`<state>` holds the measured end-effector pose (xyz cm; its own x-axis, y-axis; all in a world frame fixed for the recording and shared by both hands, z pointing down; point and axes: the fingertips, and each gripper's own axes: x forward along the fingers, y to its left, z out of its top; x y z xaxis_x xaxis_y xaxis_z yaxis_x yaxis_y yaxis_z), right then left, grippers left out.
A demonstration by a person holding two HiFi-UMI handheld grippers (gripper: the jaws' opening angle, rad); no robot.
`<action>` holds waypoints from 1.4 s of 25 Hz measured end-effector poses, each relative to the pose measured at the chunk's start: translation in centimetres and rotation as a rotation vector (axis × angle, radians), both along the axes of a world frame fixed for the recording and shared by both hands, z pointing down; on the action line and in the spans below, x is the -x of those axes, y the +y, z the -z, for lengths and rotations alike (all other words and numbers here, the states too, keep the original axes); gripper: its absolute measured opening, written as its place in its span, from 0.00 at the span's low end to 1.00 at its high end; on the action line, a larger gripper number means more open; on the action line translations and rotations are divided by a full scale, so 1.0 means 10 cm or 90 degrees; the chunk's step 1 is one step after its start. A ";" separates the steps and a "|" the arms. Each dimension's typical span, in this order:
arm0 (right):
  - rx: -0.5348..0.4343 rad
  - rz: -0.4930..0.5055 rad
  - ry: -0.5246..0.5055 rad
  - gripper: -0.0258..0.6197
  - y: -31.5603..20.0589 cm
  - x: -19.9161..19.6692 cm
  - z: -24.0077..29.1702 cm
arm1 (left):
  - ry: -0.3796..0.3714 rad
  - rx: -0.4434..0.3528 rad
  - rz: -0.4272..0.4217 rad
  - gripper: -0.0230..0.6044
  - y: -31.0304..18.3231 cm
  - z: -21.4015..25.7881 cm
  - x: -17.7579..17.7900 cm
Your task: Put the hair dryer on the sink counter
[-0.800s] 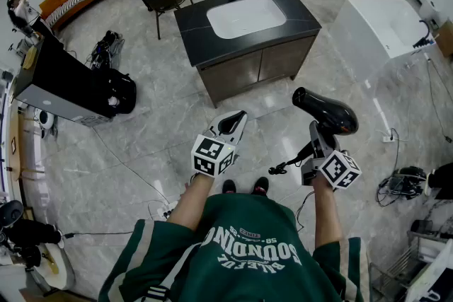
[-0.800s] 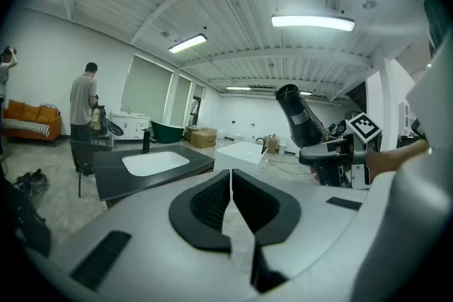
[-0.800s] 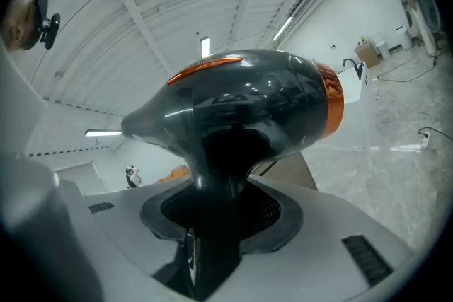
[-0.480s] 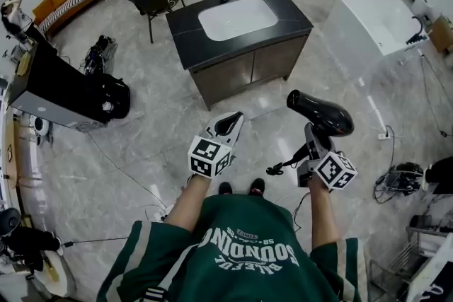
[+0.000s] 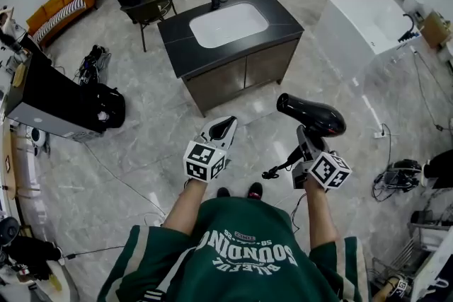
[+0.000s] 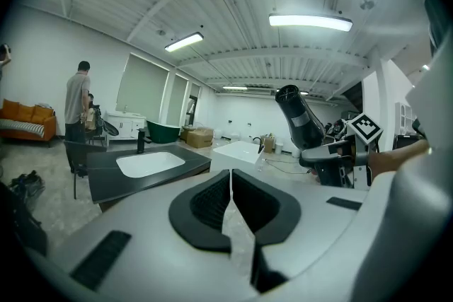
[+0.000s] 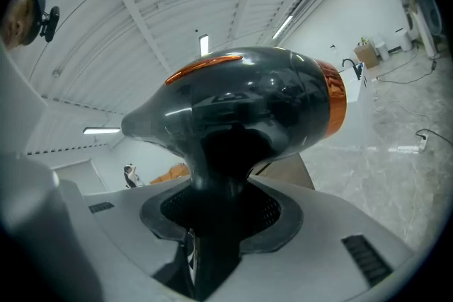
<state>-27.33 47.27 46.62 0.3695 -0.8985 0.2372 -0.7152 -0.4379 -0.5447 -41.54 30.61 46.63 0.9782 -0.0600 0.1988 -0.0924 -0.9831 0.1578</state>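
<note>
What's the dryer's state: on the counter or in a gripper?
In a gripper. The right gripper clamps the dryer by its handle, in the air short of the counter.

The hair dryer looks glossy plastic, the sink counter matt, the floor polished stone.

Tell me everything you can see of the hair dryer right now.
The hair dryer is glossy black, plastic-looking, with an orange band near one end of its barrel. Its handle sits between the jaws of the right gripper, which are closed on it; nothing else touches it. The barrel runs crosswise to the handle, nozzle toward the person's left. It is held in the air above the floor, short of the sink counter. A dark cord trails by the gripper.
</note>
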 end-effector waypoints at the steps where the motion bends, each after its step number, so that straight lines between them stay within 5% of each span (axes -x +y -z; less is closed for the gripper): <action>1: 0.001 0.001 0.000 0.32 0.00 0.00 0.00 | -0.001 0.000 0.000 0.07 0.00 0.00 0.00; 35: -0.002 0.060 -0.008 0.32 0.38 -0.85 -0.05 | 0.000 0.008 0.037 0.07 0.52 -0.02 -0.89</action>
